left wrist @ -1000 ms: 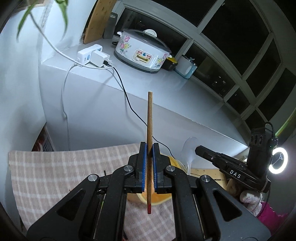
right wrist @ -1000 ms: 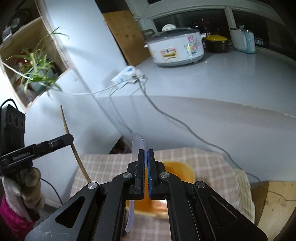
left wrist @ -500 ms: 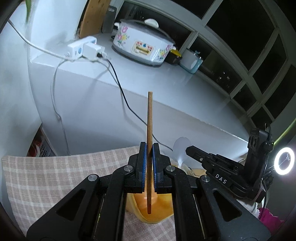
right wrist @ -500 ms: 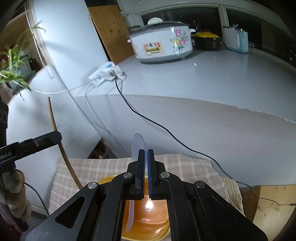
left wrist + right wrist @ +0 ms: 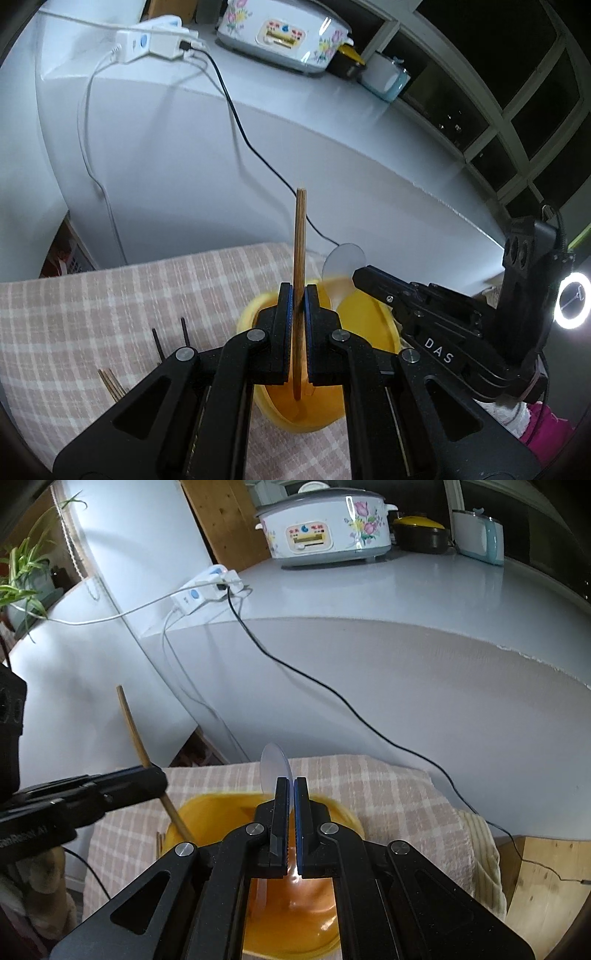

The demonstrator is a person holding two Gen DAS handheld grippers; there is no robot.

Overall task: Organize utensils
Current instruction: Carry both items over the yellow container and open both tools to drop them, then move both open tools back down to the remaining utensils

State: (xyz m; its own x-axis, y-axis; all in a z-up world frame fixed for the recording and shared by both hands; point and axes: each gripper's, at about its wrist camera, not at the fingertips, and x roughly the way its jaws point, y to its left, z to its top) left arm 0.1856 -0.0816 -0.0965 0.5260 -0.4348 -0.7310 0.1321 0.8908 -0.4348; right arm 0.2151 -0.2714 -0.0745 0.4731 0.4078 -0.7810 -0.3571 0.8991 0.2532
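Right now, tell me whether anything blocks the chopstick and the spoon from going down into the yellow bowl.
Nothing visible does. The left tongs grip the chopstick upright, its lower end already inside the open yellow bowl. The right tongs grip the clear spoon over the same bowl. The two utensils stay apart.
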